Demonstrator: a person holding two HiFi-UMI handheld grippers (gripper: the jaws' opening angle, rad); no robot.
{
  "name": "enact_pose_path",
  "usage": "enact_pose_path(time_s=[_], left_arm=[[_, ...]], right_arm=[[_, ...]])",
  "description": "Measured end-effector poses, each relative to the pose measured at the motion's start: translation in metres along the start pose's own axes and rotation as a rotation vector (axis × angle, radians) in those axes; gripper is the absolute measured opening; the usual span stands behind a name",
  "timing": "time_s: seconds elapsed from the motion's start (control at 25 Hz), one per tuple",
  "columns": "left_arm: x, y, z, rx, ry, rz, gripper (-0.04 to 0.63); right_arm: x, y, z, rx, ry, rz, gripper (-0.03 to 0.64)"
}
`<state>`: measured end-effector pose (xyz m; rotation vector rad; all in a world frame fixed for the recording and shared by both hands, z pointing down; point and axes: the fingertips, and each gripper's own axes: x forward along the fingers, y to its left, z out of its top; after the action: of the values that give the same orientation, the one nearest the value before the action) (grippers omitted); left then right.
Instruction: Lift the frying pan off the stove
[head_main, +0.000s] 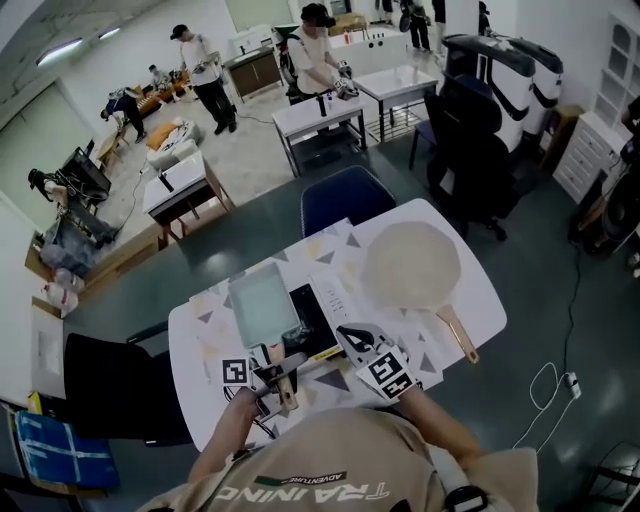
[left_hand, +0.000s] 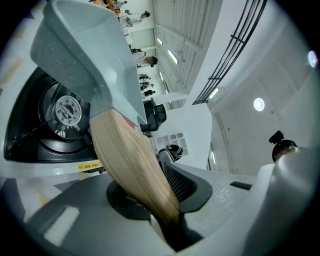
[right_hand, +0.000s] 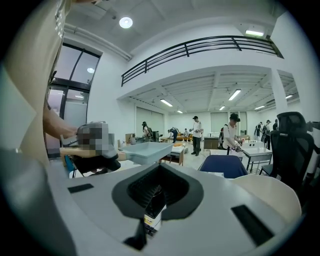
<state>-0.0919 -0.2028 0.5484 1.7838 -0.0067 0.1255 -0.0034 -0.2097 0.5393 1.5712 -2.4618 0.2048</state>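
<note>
A grey-blue rectangular frying pan (head_main: 263, 305) with a wooden handle (head_main: 285, 385) hangs above the black stove (head_main: 322, 318) on the white table (head_main: 480, 290). My left gripper (head_main: 272, 380) is shut on that handle. In the left gripper view the handle (left_hand: 130, 160) runs between the jaws, and the pan (left_hand: 85, 55) is tilted over the burner (left_hand: 65, 112). My right gripper (head_main: 352, 338) stands at the stove's front right and looks shut, with nothing in it. From the right gripper view (right_hand: 159, 187) the pan (right_hand: 145, 150) is seen in the air to the left.
A round beige pan (head_main: 410, 265) with a wooden handle (head_main: 457, 335) lies on the table right of the stove. A blue chair (head_main: 345, 195) stands at the table's far edge and a black chair (head_main: 110, 385) at its left. Several people work at other tables behind.
</note>
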Motion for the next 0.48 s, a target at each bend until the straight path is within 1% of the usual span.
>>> enact_pose_path(time_s=[0.2,0.28,0.4,0.48], left_arm=[[0.006,-0.010,0.008,0.010,0.001,-0.028,0.080],[0.009,-0.012,0.012,0.018,0.000,-0.032,0.080],[0.010,-0.015,0.016,0.012,-0.009,-0.041,0.080],[0.010,-0.015,0.017,0.018,-0.010,-0.042,0.080]], right_arm=[[0.005,-0.006,0.011,-0.021,-0.012,0.001,-0.003],[0.007,-0.004,0.013,-0.041,-0.003,0.008,-0.003],[0.010,0.003,0.012,-0.076,0.016,0.028,-0.003],[0.012,0.004,0.014,-0.053,0.007,0.036,-0.003]])
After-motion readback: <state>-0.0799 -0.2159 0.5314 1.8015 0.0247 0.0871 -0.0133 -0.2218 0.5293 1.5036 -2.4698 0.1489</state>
